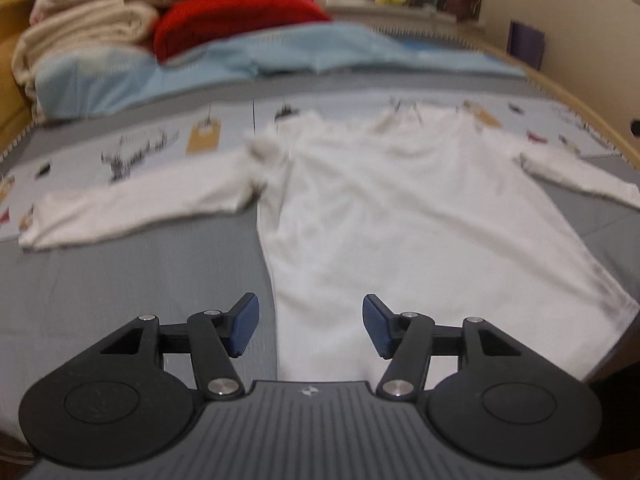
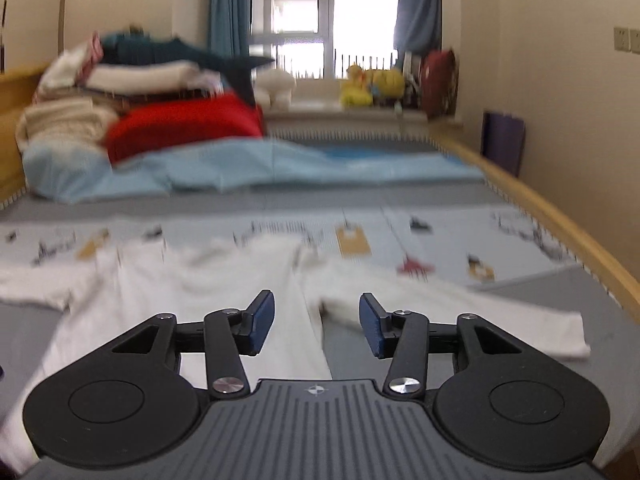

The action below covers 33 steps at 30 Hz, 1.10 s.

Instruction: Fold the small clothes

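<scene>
A white long-sleeved shirt (image 1: 400, 216) lies flat on the grey bed cover (image 1: 132, 280), collar away from me, both sleeves spread out to the sides. My left gripper (image 1: 311, 330) is open and empty, just above the shirt's near hem at its left edge. In the right wrist view the same shirt (image 2: 200, 292) lies ahead, its right sleeve (image 2: 460, 312) stretching to the right. My right gripper (image 2: 317, 328) is open and empty, above the shirt's right side near the armpit.
A light blue blanket (image 1: 300, 56) lies across the bed beyond the shirt. A red pillow (image 1: 236, 20) and a pile of folded cream linens (image 1: 84, 36) stand at the far left. A wooden bed rail (image 2: 560, 216) runs along the right. A window sill with yellow toys (image 2: 368, 84) is at the back.
</scene>
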Available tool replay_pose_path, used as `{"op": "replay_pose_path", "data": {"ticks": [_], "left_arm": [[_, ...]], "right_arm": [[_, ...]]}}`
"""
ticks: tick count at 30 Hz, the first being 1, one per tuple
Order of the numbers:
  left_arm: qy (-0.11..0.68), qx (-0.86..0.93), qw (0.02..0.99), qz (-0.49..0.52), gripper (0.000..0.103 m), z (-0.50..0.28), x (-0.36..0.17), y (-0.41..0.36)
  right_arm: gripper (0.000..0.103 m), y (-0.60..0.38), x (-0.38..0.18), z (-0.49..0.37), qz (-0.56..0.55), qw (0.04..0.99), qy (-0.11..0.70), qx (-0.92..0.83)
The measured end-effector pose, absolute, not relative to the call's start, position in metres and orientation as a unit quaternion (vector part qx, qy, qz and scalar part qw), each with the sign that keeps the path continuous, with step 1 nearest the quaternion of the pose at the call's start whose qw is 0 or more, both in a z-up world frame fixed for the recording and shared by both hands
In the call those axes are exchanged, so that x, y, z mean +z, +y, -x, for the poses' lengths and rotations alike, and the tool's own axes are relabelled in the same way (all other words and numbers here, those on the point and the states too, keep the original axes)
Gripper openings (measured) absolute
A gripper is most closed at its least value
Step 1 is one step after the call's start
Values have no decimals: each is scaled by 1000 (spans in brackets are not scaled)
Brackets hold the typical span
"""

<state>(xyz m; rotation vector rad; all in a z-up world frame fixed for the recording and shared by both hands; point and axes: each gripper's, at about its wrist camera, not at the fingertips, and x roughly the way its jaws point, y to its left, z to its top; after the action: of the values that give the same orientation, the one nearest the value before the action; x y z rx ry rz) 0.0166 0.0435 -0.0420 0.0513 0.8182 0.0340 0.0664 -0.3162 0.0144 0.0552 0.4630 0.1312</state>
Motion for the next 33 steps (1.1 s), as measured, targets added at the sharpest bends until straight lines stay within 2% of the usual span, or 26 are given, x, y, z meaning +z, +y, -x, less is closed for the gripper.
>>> {"op": "replay_pose_path", "data": {"ticks": [3,7,9,13,20,23,25,27,29,33], "left_arm": [[361,28,932,-25,66,-15,-31,41],[323,46,945,-31,66,-22,-20,41],[319,50,946,-21,66,-25,-14,43],[330,39,943,20,66,-40,-1,57],[366,15,930,38,66,-117,1,108],[378,35,924,48,66,-147,-15,144],[385,65,919,56,60,-159,-31,174],[383,108,914,76,43,-165,-47,212],[387,154,901,125,38,-166,-61,257],[352,274,871,204,38,-156,-75,349]], "right_arm": [[53,-310,30,-82,-16,976,208,69],[64,-298,47,-99,3,975,202,90],[67,-290,46,-107,12,975,199,97],[66,-279,30,-123,-24,965,245,94],[65,-247,32,-125,-3,965,241,99],[57,-246,30,-130,-10,962,256,91],[30,-247,31,-136,-19,961,260,91],[16,-248,31,-143,-37,959,262,98],[15,-248,31,-149,-49,958,266,97],[15,-238,25,-164,-76,949,288,102]]}}
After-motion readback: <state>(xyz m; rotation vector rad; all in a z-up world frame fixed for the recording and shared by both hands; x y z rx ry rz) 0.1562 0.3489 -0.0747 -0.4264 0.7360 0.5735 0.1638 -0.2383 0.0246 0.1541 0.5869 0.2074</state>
